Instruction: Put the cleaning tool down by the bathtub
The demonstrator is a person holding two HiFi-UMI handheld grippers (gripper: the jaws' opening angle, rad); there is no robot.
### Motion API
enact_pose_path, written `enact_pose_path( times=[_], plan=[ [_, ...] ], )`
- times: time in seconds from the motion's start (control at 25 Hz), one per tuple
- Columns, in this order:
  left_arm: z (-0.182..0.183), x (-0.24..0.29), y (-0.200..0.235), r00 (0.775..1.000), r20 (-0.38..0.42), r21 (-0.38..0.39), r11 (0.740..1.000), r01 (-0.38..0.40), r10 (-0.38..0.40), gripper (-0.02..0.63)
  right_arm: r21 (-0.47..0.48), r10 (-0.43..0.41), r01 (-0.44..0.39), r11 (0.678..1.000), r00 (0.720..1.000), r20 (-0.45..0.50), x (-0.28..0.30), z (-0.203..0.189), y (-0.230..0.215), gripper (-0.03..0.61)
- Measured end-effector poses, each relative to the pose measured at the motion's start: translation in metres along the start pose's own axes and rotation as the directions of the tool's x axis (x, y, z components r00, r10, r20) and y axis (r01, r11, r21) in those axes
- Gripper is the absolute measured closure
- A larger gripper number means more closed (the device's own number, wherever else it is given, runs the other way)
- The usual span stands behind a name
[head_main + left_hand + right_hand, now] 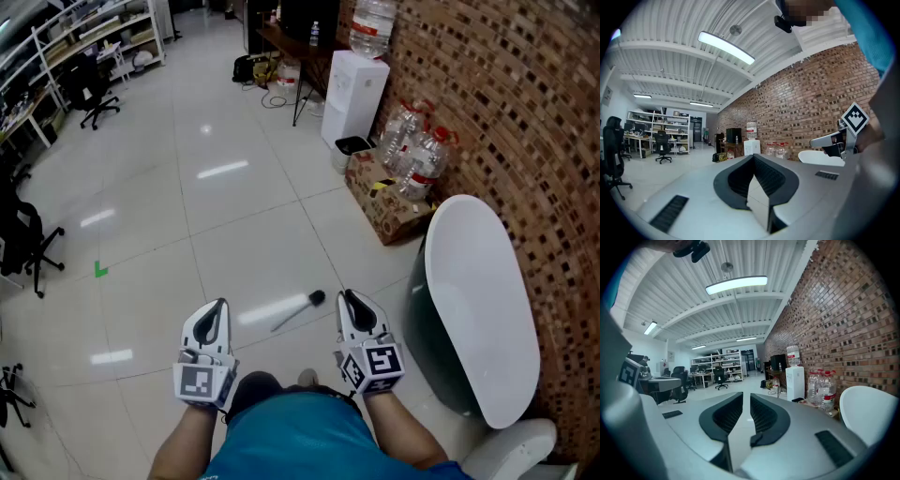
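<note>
The cleaning tool (298,310) lies on the floor (216,225) left of the bathtub (483,309), gripped by nothing (left gripper (216,309) jaws together, right gripper (352,302) jaws narrowly apart, both empty). It looks light and stiff, and mid-handle seems the best hold.

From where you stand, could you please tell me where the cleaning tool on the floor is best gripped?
Probably mid-handle, from above. The cleaning tool lies flat on the floor, so only its top is free; its thin straight handle suits jaws set across it better than the dark rounded head.
</note>
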State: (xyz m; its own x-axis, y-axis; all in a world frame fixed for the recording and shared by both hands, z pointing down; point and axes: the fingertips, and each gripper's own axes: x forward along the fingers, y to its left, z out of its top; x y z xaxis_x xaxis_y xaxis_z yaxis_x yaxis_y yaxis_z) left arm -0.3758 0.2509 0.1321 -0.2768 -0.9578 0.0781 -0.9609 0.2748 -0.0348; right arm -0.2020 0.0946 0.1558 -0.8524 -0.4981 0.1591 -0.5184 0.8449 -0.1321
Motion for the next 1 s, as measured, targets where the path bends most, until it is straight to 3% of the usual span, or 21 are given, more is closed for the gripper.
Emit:
enact_pose_path(
  times=[0.28,0.44,0.64,1.0],
  plan=[
    [-0.029,0.043,0.042,0.999,-0.023,-0.034,0.999,0.033,-0.034,0.614,0.007,-0.07,0.071,0.997,0.993,-0.091,0.045,-0.036,-0.008,0.503],
    [-0.063,0.065,0.075,0.998,-0.037,0.016,0.998,0.058,-0.058,0.614,0.033,-0.078,0.082,0.996,0.99,-0.12,0.083,-0.079,0.0,0.48],
    [-0.14,0.109,0.09,0.994,-0.074,0.018,0.996,0.084,-0.083,0.614,0.043,-0.121,0.131,0.99,0.977,-0.177,0.134,-0.149,-0.018,0.472],
    [-0.31,0.182,0.092,0.985,-0.125,0.005,0.993,0.118,-0.117,0.614,0.1,-0.202,0.234,0.967,0.945,-0.259,0.214,-0.322,-0.072,0.443]
  ],
)
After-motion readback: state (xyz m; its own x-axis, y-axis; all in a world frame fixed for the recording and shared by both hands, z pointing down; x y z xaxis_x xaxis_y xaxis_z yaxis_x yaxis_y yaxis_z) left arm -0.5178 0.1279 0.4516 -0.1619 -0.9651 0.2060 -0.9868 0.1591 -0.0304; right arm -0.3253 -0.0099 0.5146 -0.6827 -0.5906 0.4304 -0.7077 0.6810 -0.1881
